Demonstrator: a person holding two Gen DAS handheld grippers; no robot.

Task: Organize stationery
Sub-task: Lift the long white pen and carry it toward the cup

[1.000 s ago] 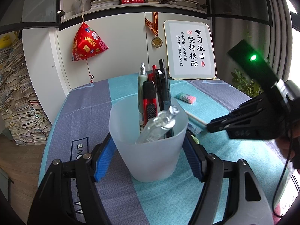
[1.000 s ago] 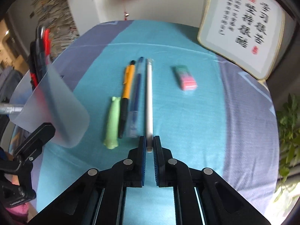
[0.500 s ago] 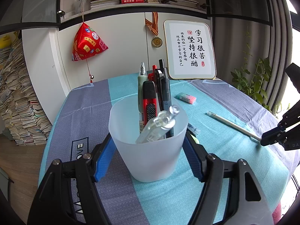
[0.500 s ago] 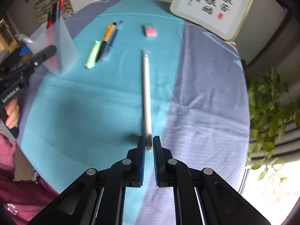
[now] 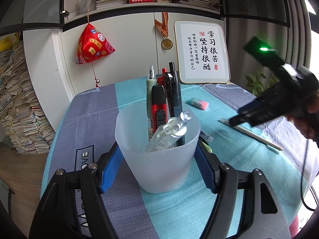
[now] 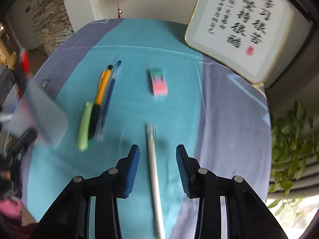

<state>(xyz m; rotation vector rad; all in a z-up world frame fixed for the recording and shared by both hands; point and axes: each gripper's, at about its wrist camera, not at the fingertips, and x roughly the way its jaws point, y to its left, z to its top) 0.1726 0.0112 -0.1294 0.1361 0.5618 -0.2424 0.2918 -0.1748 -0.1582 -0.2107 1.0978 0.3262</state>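
My left gripper is shut on a translucent white cup that holds several pens and a clear bottle. The cup stands on the tablecloth. My right gripper is open and hovers over a white pencil that lies between its blue pads on the cloth. The pencil also shows in the left wrist view, with the right gripper above its far end. An orange pen, a blue pen, a green marker and a pink-green eraser lie on the cloth.
A framed calligraphy board leans at the table's back edge. A red hanging ornament and a medal hang on the cabinet. Stacked papers stand at the left and a plant at the right.
My right gripper dragged the white pencil to the right away from the other pens, let go of it and opened. It now hovers low over the pencil. The left gripper and cup have not moved.
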